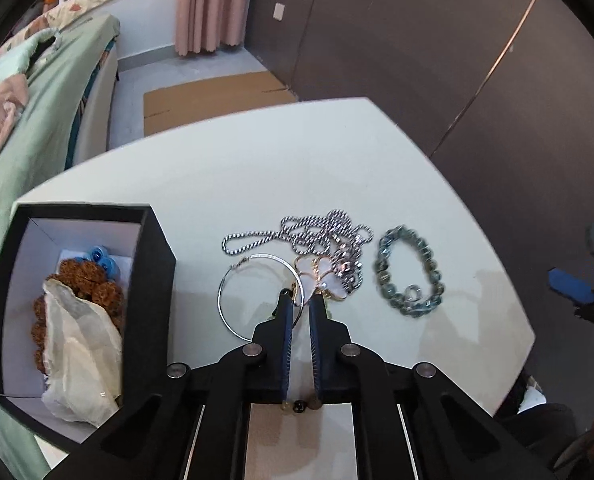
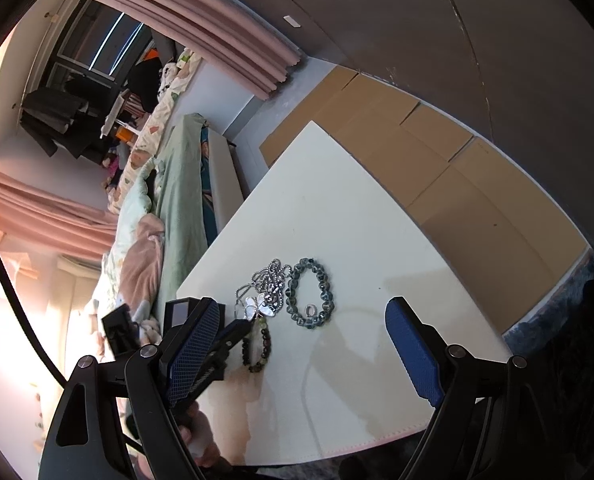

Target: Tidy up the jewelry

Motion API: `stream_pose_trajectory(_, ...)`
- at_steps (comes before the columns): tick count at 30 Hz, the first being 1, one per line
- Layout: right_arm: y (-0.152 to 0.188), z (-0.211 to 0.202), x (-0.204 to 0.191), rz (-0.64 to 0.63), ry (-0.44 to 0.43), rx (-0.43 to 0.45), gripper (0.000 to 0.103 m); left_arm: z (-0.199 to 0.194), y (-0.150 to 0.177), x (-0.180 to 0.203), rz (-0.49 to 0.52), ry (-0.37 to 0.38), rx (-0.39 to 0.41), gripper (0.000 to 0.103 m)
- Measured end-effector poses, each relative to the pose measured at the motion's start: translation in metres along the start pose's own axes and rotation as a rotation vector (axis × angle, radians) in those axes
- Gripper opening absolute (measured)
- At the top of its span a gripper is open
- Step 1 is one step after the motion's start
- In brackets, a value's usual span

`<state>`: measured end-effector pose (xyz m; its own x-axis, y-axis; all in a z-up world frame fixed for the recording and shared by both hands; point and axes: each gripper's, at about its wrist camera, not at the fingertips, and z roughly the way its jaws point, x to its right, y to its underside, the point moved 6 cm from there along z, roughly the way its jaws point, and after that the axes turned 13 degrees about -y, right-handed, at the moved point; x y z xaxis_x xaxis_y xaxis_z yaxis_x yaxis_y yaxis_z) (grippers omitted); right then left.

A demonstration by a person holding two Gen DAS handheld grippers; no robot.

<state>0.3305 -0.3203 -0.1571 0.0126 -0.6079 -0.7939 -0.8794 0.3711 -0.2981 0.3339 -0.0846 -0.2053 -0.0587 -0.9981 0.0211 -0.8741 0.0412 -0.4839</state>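
Observation:
On the white table (image 1: 257, 168) lie a silver rope chain (image 1: 293, 232), a silver hoop bangle (image 1: 237, 300), a white flower pendant (image 1: 321, 276) and a blue-grey bead bracelet (image 1: 409, 276). My left gripper (image 1: 300, 300) is nearly shut, its tips at the hoop's right rim beside the pendant; a grip cannot be confirmed. A dark bead bracelet (image 2: 257, 346) lies under it. The black box (image 1: 153, 264) at left holds brown beads (image 1: 93, 280), blue beads and a cloth pouch (image 1: 77, 352). My right gripper (image 2: 305, 352) is open and empty, above the table's near side.
A bed with green and pink bedding (image 1: 37, 120) runs along the table's left side. Flattened cardboard (image 1: 213, 96) lies on the floor beyond the table. A dark wardrobe wall (image 1: 457, 60) stands behind. The table's near edge (image 2: 377, 436) is close to my right gripper.

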Motion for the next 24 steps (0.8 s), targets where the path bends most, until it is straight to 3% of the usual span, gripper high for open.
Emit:
stream_pose_trajectory(5,0.002,0.006,-0.001,-0.004,0.011,-0.007,0.086,-0.012,-0.004,-0.001,-0.001,0.013,0.038,0.003)
stream_pose_trajectory(15,0.007,0.018,-0.005,-0.016,0.021,-0.028,0.086,-0.014,-0.008,0.001,0.034,0.007,0.028,0.007)
stream_pose_trajectory(16,0.007,0.019,-0.005,-0.017,0.021,-0.031,0.086,-0.013,-0.007,0.003,0.04,0.018,0.02,0.022)
stream_pose_trajectory(17,0.007,0.019,-0.004,-0.018,0.022,-0.032,0.086,-0.011,-0.005,0.006,0.042,0.028,0.006,0.053)
stream_pose_trajectory(18,0.008,0.02,-0.004,-0.017,0.023,-0.034,0.086,-0.01,-0.003,0.007,0.042,0.042,0.001,0.06)
stream_pose_trajectory(19,0.008,0.02,-0.004,-0.016,0.023,-0.035,0.086,-0.01,-0.002,0.011,0.046,0.059,0.003,0.066)
stream_pose_trajectory(24,0.008,0.02,-0.002,-0.014,0.022,-0.036,0.086,0.0,0.001,0.009,0.033,0.042,-0.029,0.067)
